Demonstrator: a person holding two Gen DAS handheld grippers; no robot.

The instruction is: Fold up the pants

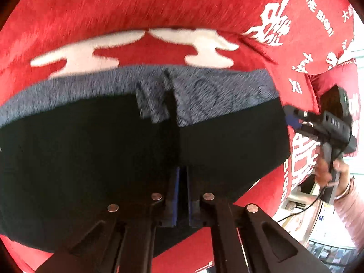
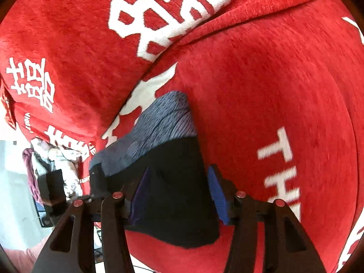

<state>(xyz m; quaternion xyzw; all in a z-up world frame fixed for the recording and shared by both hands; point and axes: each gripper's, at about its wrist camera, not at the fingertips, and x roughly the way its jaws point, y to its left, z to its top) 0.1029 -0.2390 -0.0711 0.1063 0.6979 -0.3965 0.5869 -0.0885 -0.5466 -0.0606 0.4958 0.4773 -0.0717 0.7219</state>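
Left gripper [image 1: 182, 182] clamped together on the black-and-grey knit pants [image 1: 91, 159], centre frame, atop red printed fabric [image 1: 136, 4]; right gripper [image 2: 179, 195] straddles them, jaws apart.

One pair of pants, two grippers, one red cover.

There is one pair of pants [image 1: 113, 159], black with a gray-blue band on top. There are two grippers: the left gripper [image 1: 182, 193] and the right gripper [image 2: 179, 195]. Each gripper has two fingers with blue pads, so that makes four pads. One red cover [image 1: 136, 6] with white letters lies under the pants. One hand [image 1: 329, 170] shows, and one pink sleeve [image 1: 350, 207]. One pile of clothes [image 2: 56, 159] sits at the side.
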